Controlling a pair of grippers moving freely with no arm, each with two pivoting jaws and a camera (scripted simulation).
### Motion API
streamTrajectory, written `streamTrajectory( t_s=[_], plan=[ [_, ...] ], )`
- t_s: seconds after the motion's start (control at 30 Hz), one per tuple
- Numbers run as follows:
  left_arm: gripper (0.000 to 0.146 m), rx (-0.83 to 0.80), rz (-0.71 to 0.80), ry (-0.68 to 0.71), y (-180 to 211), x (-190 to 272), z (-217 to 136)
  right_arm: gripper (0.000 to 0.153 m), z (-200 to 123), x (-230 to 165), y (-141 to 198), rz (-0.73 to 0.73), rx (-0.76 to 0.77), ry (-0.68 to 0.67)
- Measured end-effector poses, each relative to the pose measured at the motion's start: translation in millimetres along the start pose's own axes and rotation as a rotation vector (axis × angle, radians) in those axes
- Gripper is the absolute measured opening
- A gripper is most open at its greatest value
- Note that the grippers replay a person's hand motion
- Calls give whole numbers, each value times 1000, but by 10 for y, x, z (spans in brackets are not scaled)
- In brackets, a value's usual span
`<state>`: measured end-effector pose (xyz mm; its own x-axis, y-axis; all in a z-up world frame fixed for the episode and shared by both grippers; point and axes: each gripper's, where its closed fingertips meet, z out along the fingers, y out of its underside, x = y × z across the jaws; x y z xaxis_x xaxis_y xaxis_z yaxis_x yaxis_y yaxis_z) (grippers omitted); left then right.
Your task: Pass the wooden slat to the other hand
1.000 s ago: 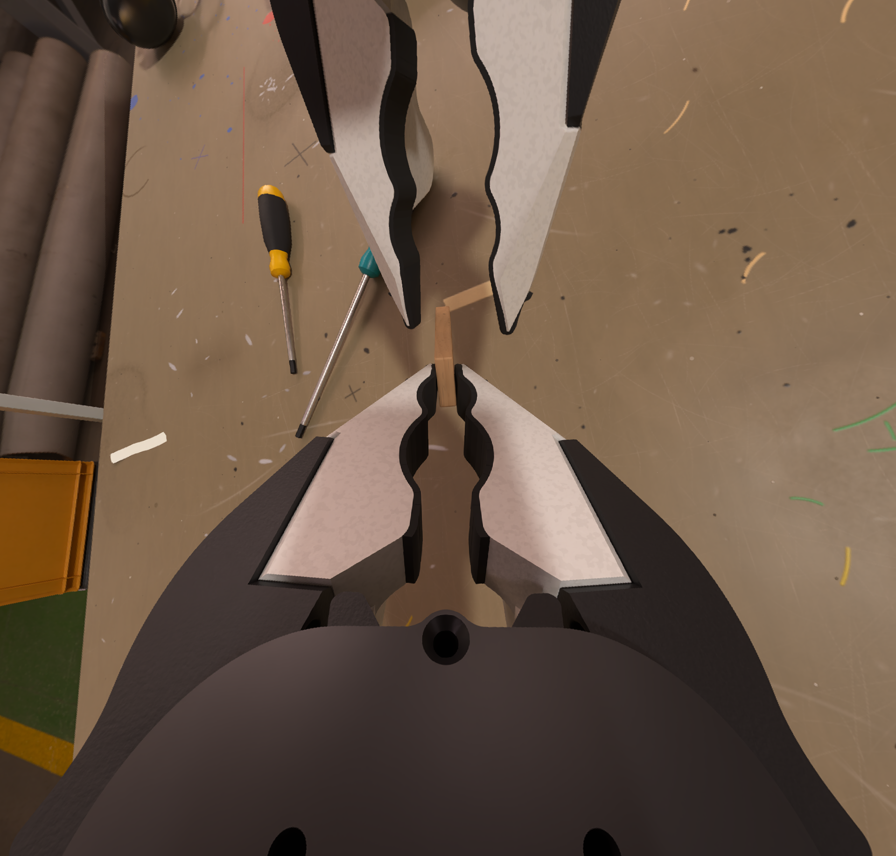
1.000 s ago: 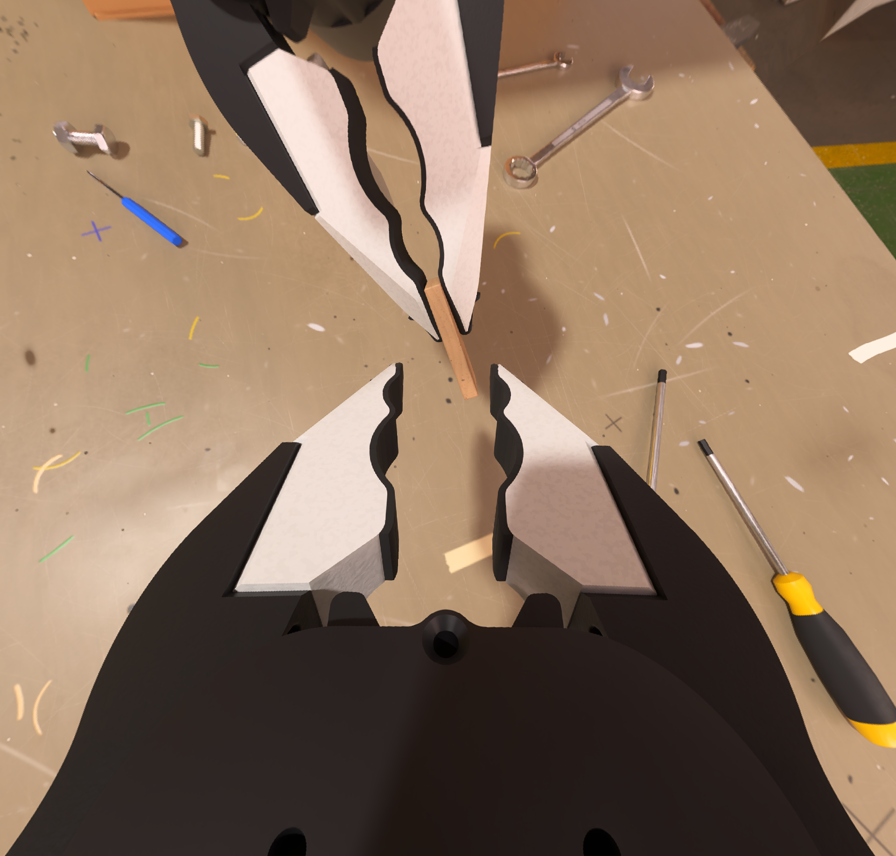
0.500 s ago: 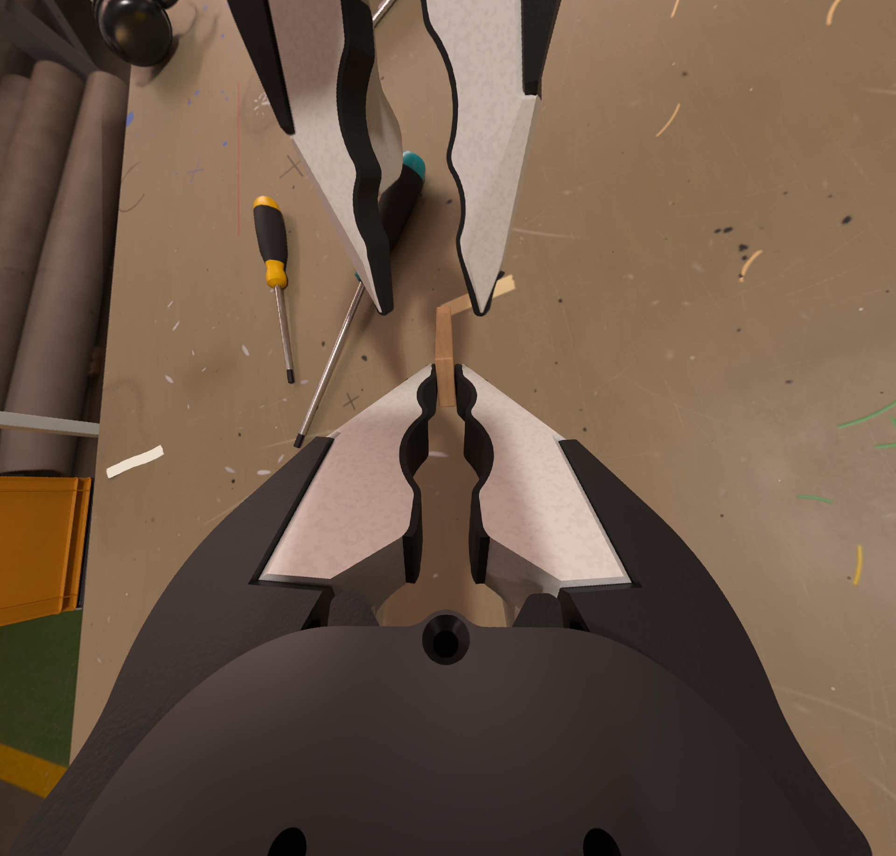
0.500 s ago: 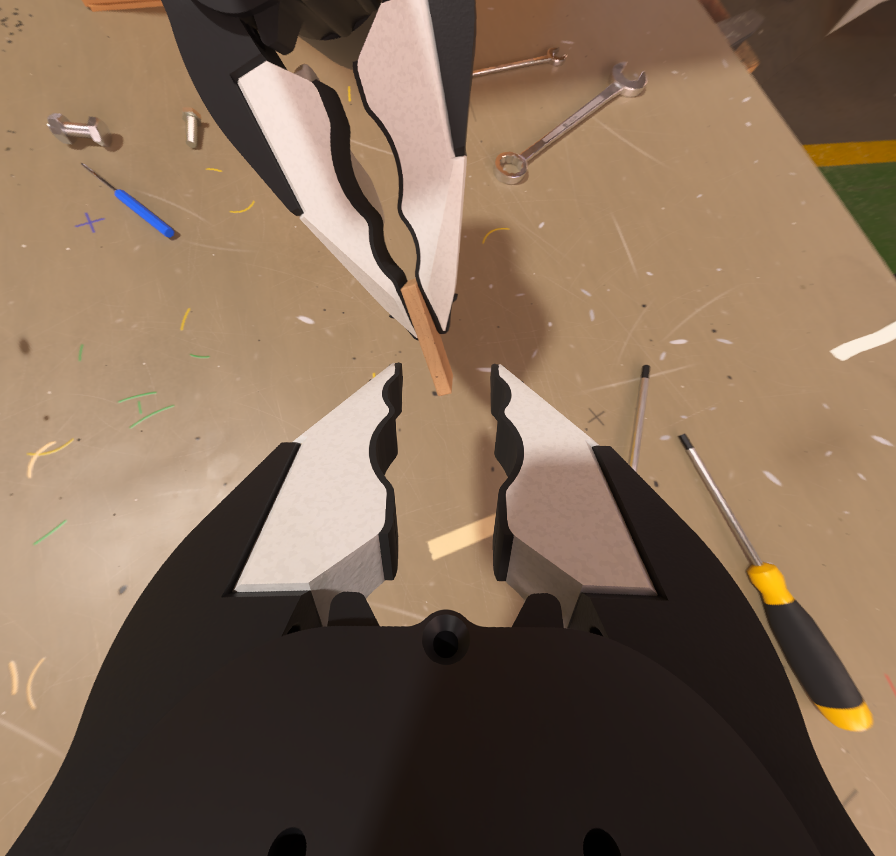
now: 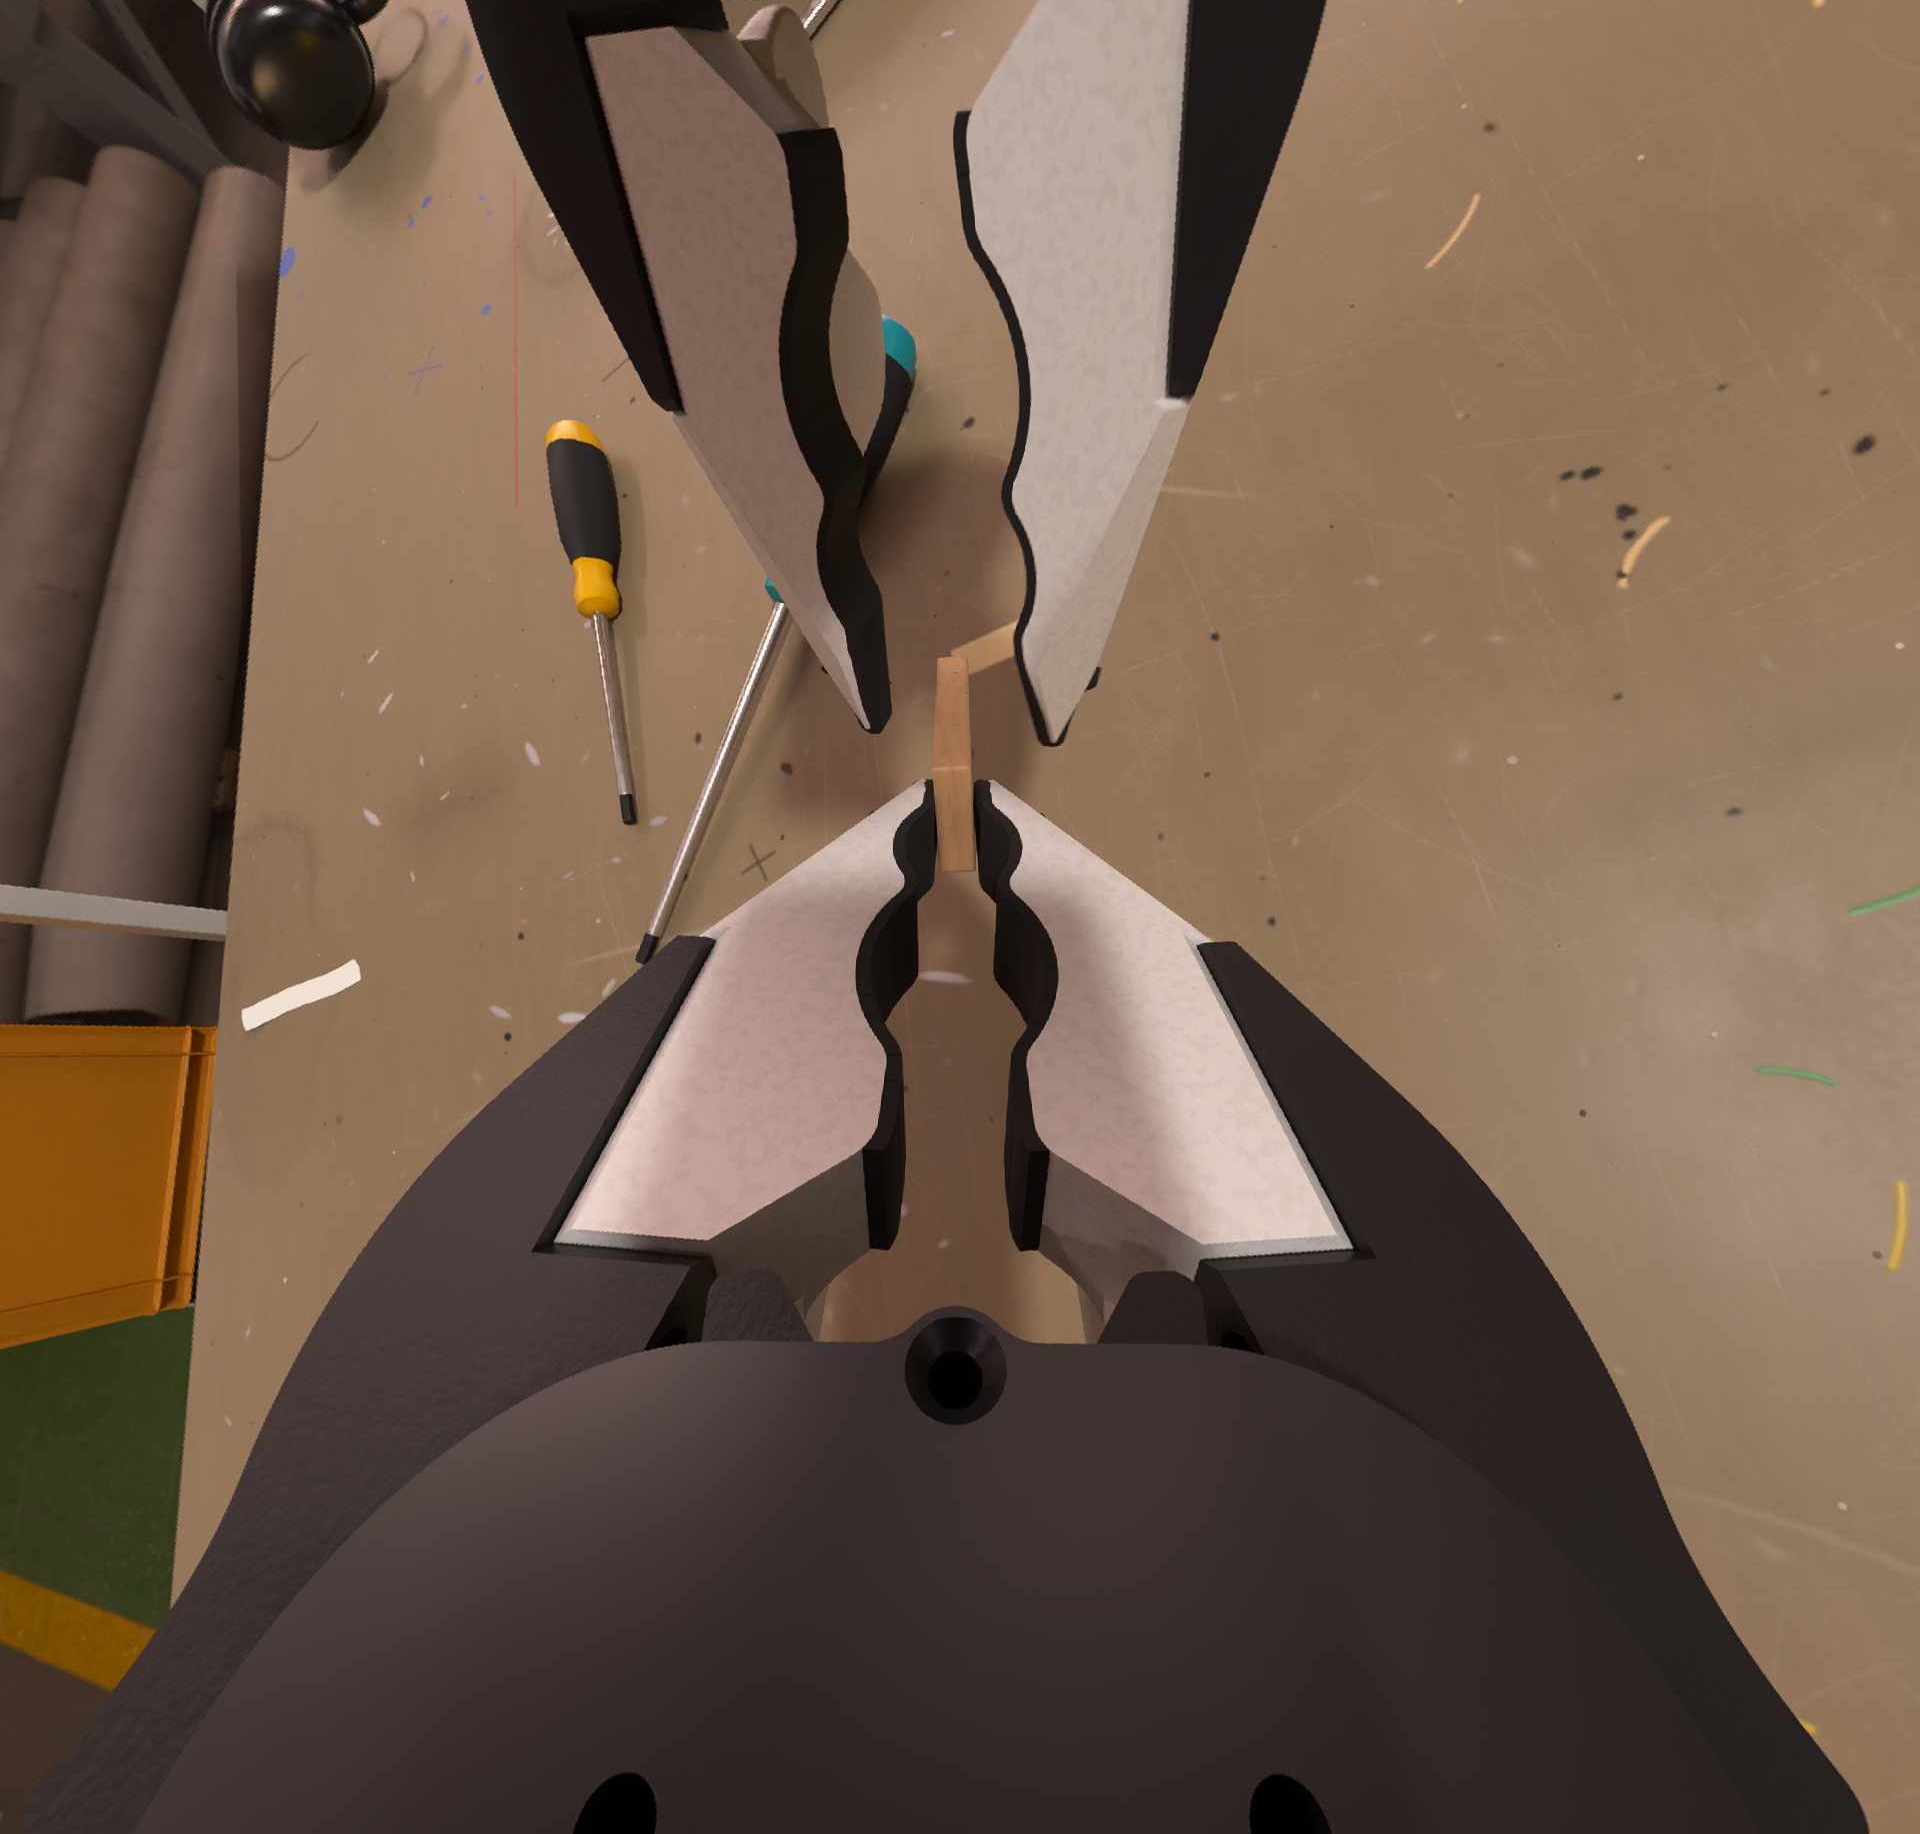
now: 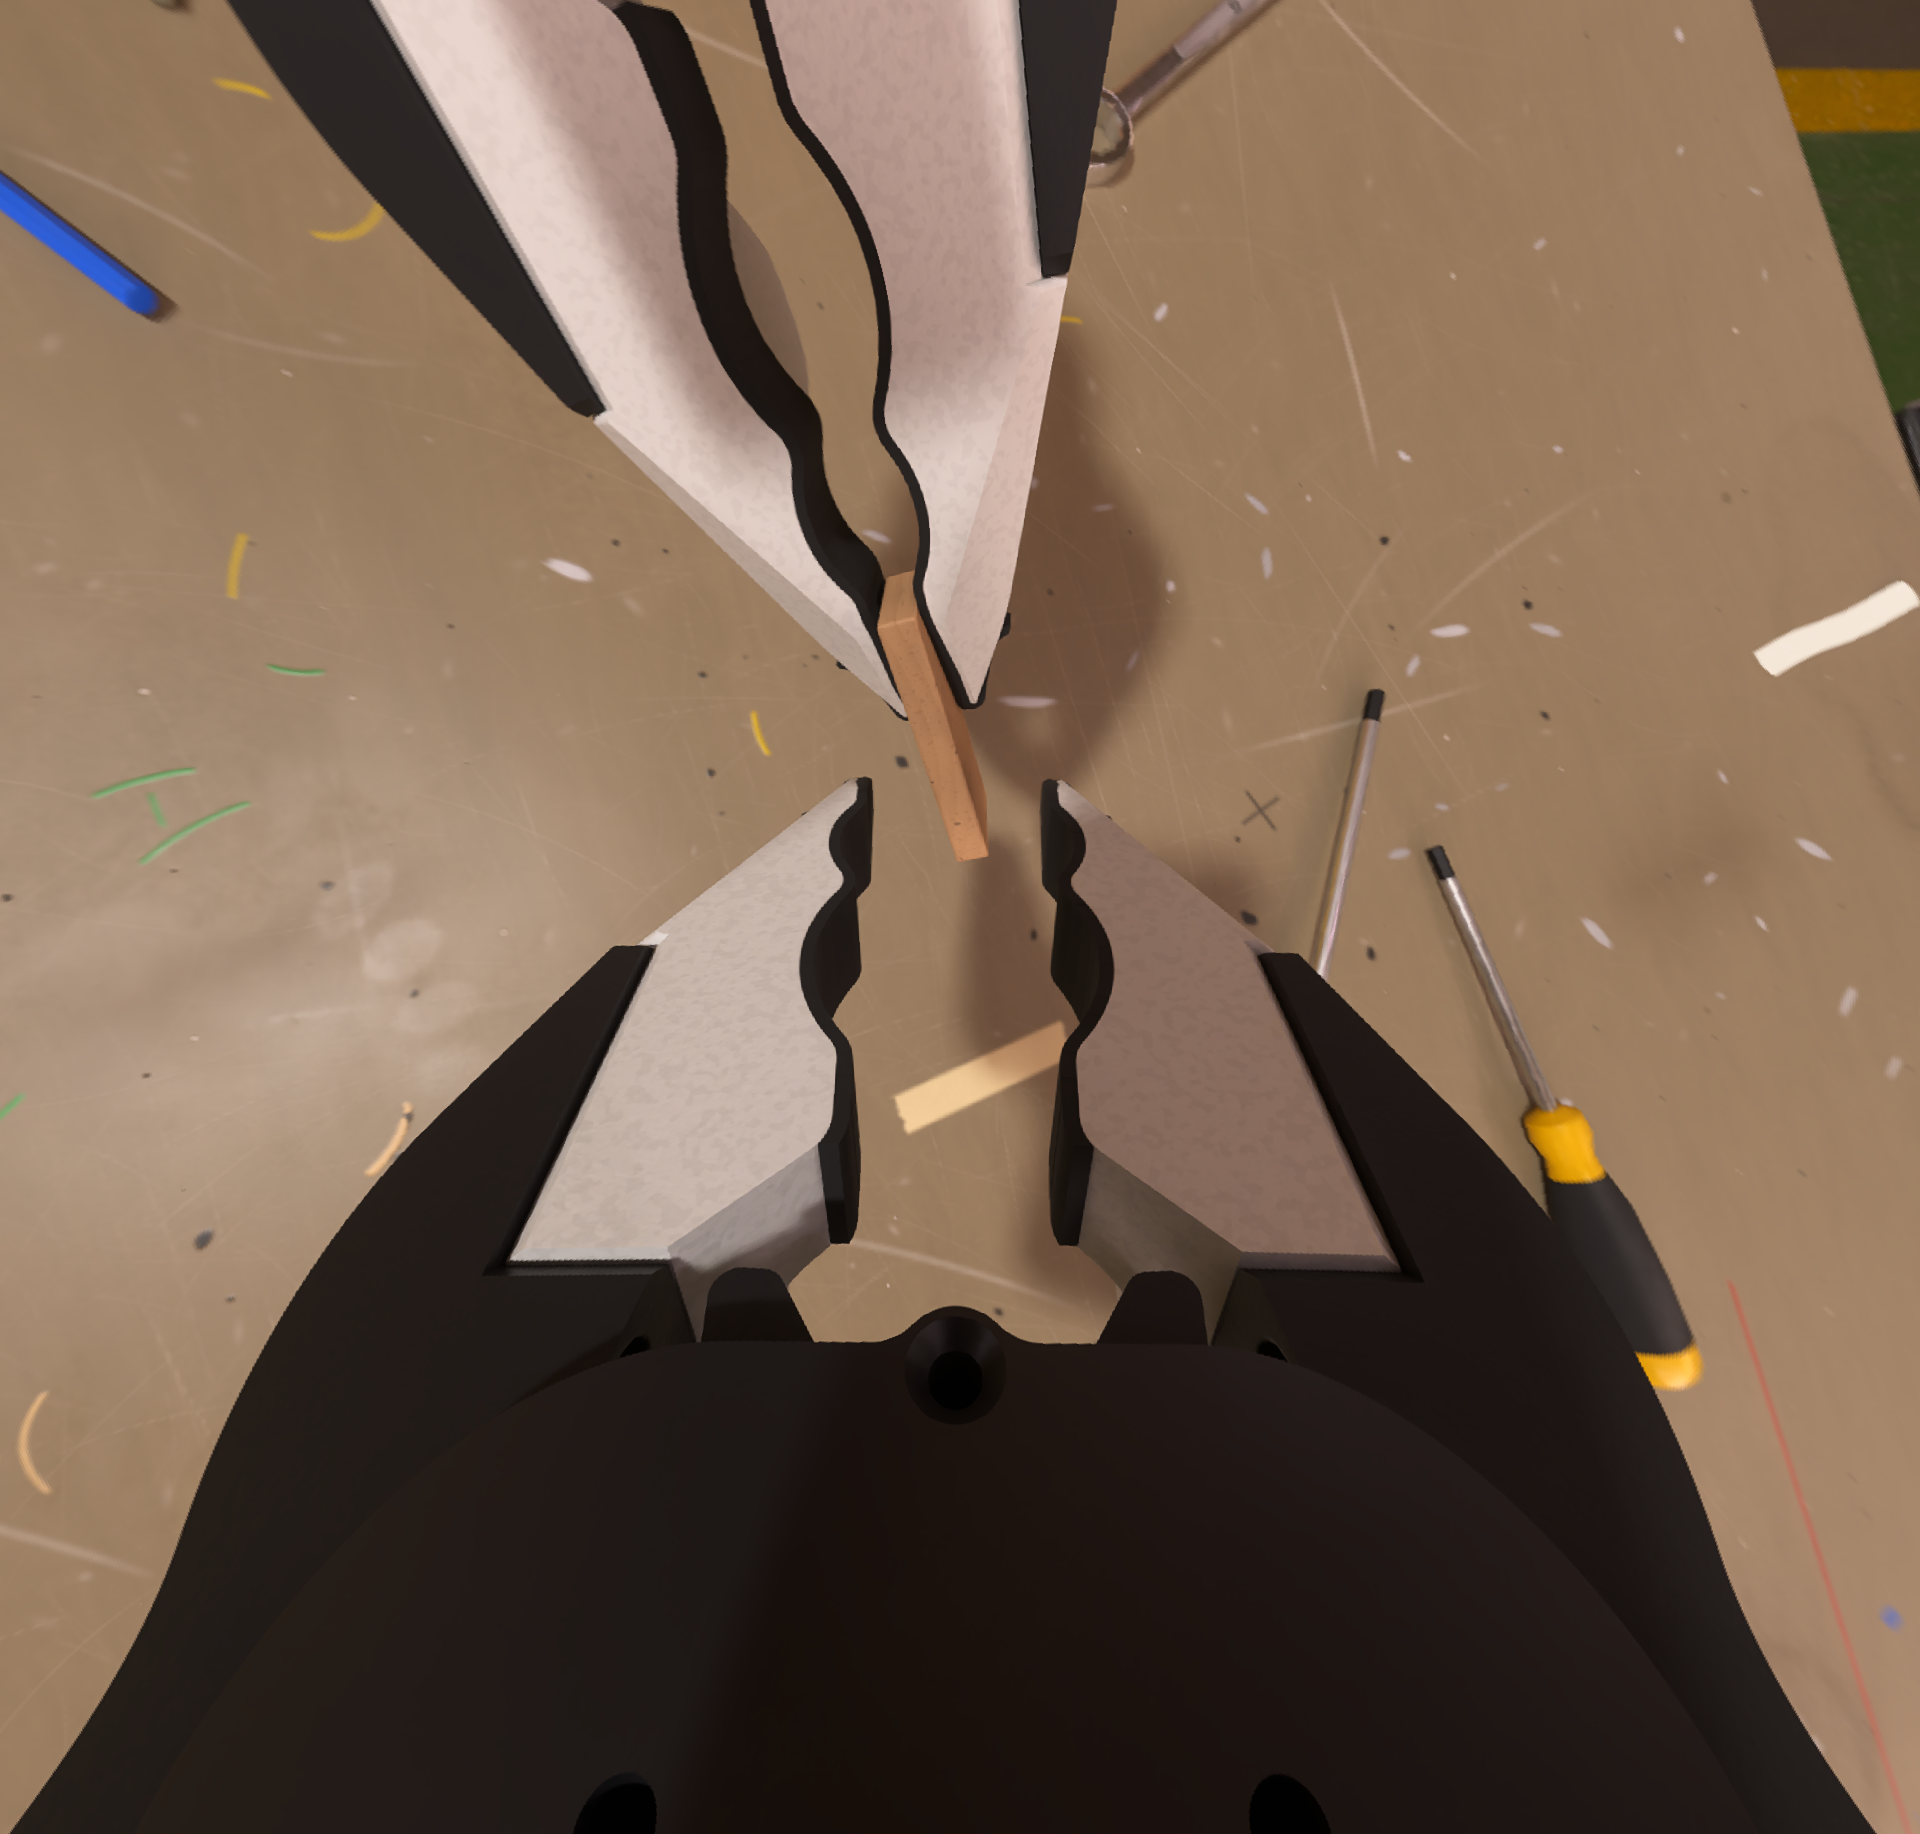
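Note:
The wooden slat (image 5: 953,745) is a short, thin, light-brown strip held in the air above the workbench. My left gripper (image 5: 954,789) is shut on one end of it. In the right wrist view the left gripper (image 6: 935,704) comes in from the top with the slat (image 6: 940,745) sticking out toward the camera. My right gripper (image 6: 956,787) is open, and the slat's free end lies between its fingertips, touching neither. In the left wrist view the right gripper (image 5: 961,733) faces mine, with its fingers on either side of the slat's far end.
On the tan workbench (image 5: 1507,849) lie a yellow-and-black screwdriver (image 5: 587,527), a teal-handled screwdriver (image 5: 717,776), a wrench (image 6: 1226,18), a blue tool (image 6: 73,246) and a pale strip (image 6: 977,1078). An orange bin (image 5: 94,1171) and grey rolls (image 5: 125,537) stand at the left edge.
The right gripper has moved closer to the left one. The slat's free end now sits more centrally between its fingers, and its jaws have narrowed a little. The left gripper still holds the slat.

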<state>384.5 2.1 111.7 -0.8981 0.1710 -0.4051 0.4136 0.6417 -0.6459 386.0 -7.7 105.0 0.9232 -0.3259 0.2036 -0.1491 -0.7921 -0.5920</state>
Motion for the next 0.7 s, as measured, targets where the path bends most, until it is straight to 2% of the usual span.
streamTrajectory(
  t_s=[0.13, 0.27, 0.4, 0.7],
  plan=[
    [6, 5, -1, -6, -4, 3, 11, 21, 25, 9, 28, -38, -75, 41],
    [6, 11, -4, 1, -7, 3, 29, 16, 50, 18, 67, -67, -146, 53],
    [6, 15, -3, 8, -6, 7, 46, 9, 73, 11, 95, -60, -173, 33],
    [6, 14, -12, 53, 16, 8, 64, 8, 91, 13, 119, -50, -210, 27]
  ],
)
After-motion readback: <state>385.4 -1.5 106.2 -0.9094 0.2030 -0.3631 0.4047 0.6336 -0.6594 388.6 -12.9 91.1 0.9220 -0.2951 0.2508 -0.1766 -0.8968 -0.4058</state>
